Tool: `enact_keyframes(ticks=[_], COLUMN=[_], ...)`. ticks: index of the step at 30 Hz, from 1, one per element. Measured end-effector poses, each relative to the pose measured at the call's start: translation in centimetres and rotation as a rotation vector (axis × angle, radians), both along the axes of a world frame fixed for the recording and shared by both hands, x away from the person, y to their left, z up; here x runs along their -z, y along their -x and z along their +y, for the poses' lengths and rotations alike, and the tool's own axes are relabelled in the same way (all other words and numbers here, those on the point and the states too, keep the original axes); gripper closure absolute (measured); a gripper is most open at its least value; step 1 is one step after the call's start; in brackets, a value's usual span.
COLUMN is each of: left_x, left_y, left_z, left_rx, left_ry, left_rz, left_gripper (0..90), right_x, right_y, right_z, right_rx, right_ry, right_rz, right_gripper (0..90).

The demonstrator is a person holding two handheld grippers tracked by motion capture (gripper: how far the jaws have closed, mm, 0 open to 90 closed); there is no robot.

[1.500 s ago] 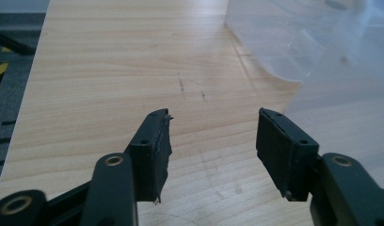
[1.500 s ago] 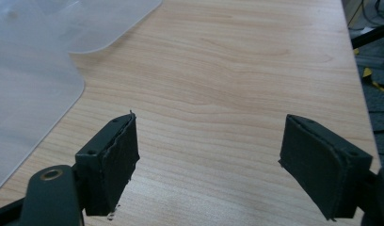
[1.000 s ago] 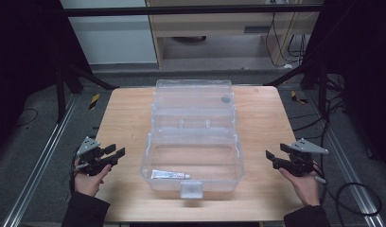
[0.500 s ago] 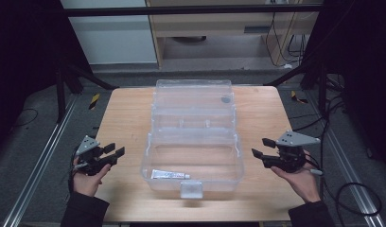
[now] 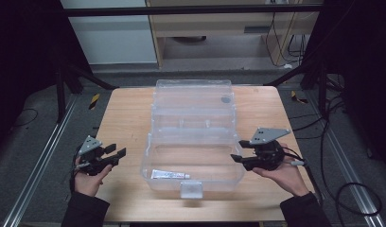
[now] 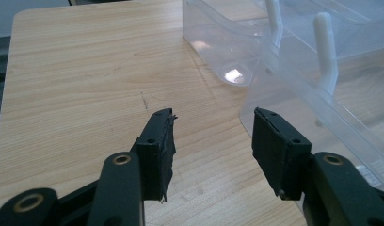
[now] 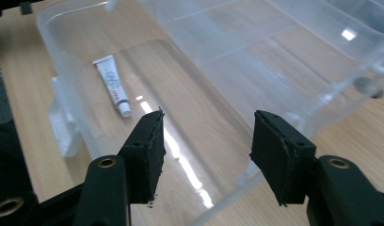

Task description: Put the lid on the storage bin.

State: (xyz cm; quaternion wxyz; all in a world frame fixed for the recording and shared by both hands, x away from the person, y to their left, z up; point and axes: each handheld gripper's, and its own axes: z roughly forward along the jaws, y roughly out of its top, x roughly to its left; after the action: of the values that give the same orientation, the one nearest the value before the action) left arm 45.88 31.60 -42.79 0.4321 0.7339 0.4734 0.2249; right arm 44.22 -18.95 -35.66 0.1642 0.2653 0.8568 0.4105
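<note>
A clear plastic box [image 5: 193, 137] stands open in the middle of the wooden table [image 5: 125, 123], its lid [image 5: 193, 97] folded back behind it. A small white tube [image 5: 170, 174] lies on the box floor near the front; the right gripper view shows the tube [image 7: 113, 84] too. My right gripper [image 5: 237, 157] is open, its jaws over the box's right rim [image 7: 228, 200]. My left gripper [image 5: 116, 152] is open above bare table, left of the box wall [image 6: 293, 101]. Both hold nothing.
A white latch [image 5: 190, 189] hangs at the box's front wall. The table's front edge lies just behind both hands. Black frame legs [image 5: 63, 90] and cables [image 5: 352, 189] surround the table on the grey floor.
My right gripper has moved left from the table's right side up to the box's right rim. The left gripper has stayed put.
</note>
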Motion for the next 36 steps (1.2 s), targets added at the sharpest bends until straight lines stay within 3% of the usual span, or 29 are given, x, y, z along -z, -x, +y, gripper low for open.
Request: enact_keyframes(ticks=[7,16,21,25,30,36], left_x=[0.0,0.0,-0.1,-0.1,-0.1,-0.2], left_y=[0.0,-0.1,-0.1,-0.1,-0.1,-0.1], left_z=[0.1,0.1,0.2,0.2,0.2,0.3], left_rx=[-0.004,-0.008,-0.008,-0.009,-0.002,0.0], left_ry=[-0.008,-0.012,-0.015,-0.016,-0.02,-0.021], left_rz=[0.001,0.003,0.002,-0.002,-0.001,-0.003], left_gripper=[47.4,46.8,46.5,46.4,46.3,46.4], right_x=[0.0,0.7,1.2,1.4,0.9,1.6], right_y=[0.1,0.5,0.5,0.5,0.3,0.1], right_z=[2.9,5.6,6.3,6.9,8.0,9.3], right_rx=[-0.092,-0.19,-0.21,-0.23,-0.262,-0.295], right_ry=[0.061,0.066,0.066,0.095,0.089,0.109], right_rz=[0.037,0.087,0.12,0.115,0.116,0.15], right_gripper=[44.3,46.5,47.7,48.0,48.9,49.5])
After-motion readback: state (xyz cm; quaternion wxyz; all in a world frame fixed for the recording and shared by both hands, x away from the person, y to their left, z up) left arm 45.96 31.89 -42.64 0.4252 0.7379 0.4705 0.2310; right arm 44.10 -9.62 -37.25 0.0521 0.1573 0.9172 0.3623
